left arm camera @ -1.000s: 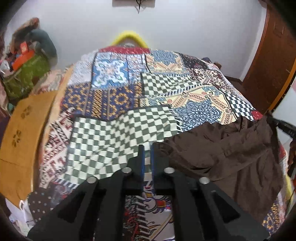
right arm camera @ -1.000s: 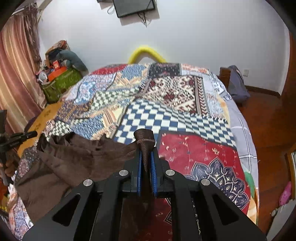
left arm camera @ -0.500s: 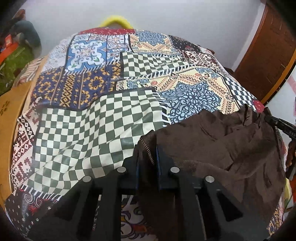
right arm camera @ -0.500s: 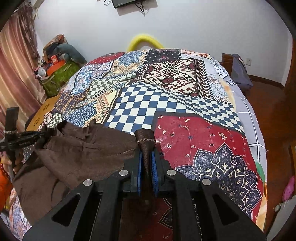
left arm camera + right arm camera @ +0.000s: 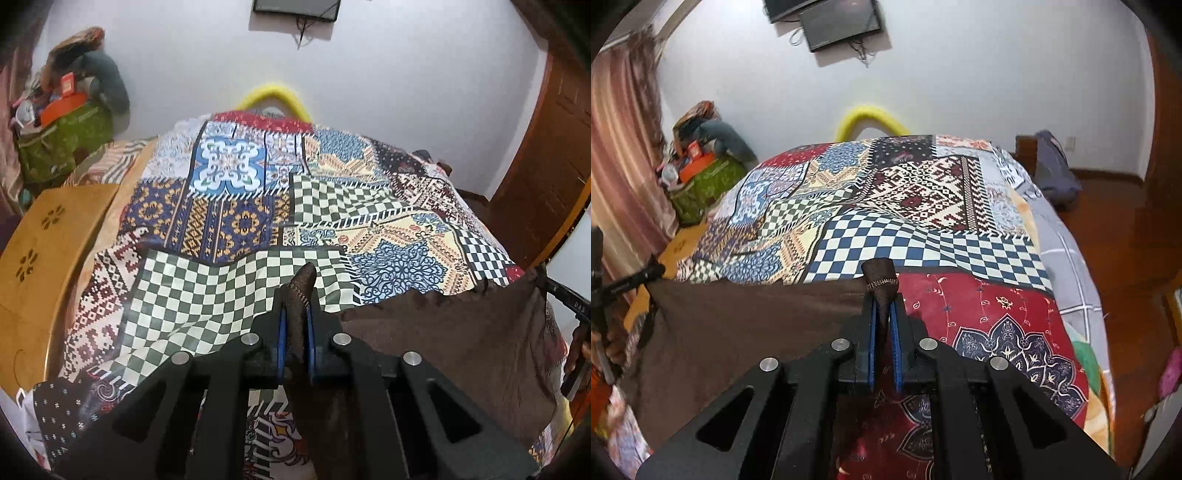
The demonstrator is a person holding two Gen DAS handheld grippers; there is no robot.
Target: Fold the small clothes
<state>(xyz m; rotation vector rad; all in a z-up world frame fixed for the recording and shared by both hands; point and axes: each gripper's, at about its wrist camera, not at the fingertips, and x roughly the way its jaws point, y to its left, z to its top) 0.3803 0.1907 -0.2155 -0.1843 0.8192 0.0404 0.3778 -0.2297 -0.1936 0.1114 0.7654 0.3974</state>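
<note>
Left gripper [image 5: 294, 325]: jaws clamped on a corner of the brown garment [image 5: 461, 332], raised.
Right gripper [image 5: 884, 325]: jaws clamped on the opposite corner, level with it.

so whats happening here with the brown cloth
A person holds a brown garment by two corners, one in each handheld gripper. The left gripper and the right gripper are each shut on a bunched corner, and the cloth hangs stretched between them above the patchwork bedspread. It is spread out, not yet folded.
</note>
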